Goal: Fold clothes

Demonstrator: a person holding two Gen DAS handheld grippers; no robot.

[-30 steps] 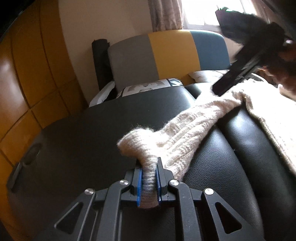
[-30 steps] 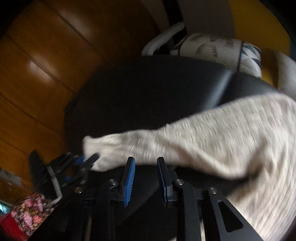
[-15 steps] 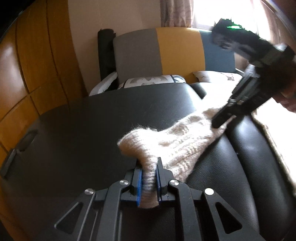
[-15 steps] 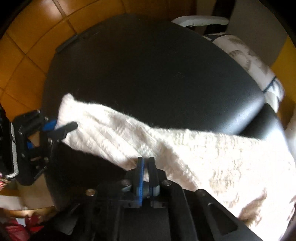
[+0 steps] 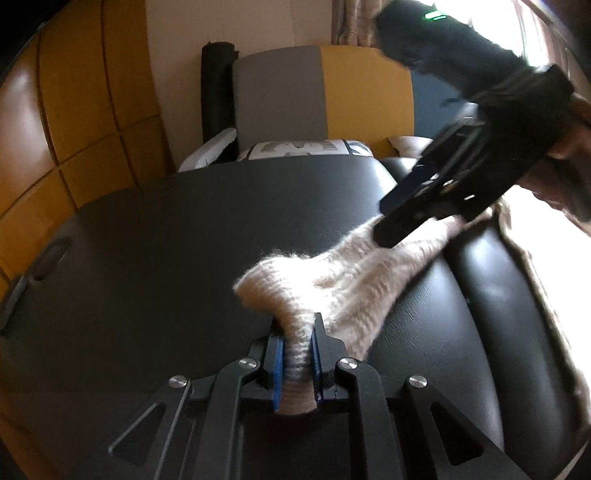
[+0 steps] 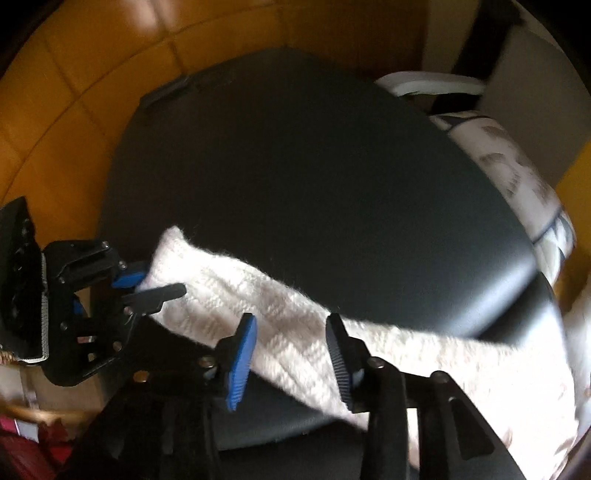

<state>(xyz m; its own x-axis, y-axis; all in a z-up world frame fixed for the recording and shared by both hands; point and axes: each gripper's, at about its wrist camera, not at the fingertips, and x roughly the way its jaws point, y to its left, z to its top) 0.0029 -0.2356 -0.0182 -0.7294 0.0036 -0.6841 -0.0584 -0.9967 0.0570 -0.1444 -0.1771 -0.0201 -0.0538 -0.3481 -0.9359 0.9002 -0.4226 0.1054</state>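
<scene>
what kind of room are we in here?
Likely a home living room or bedroom: a black leather seat bearing the cream knit sweater, a grey-and-yellow cushioned chair, a curtained window.

1. The cream cable-knit sweater sleeve lies across the black padded leather surface, running from the near middle off to the far right.
2. Its cuff end sits pinched in the left gripper at the near edge.
3. Further right along the sleeve, the right gripper straddles it, jaws apart.
4. Behind the surface there's a grey, yellow and blue panelled chair back, with a white patterned cushion in front of it.
</scene>
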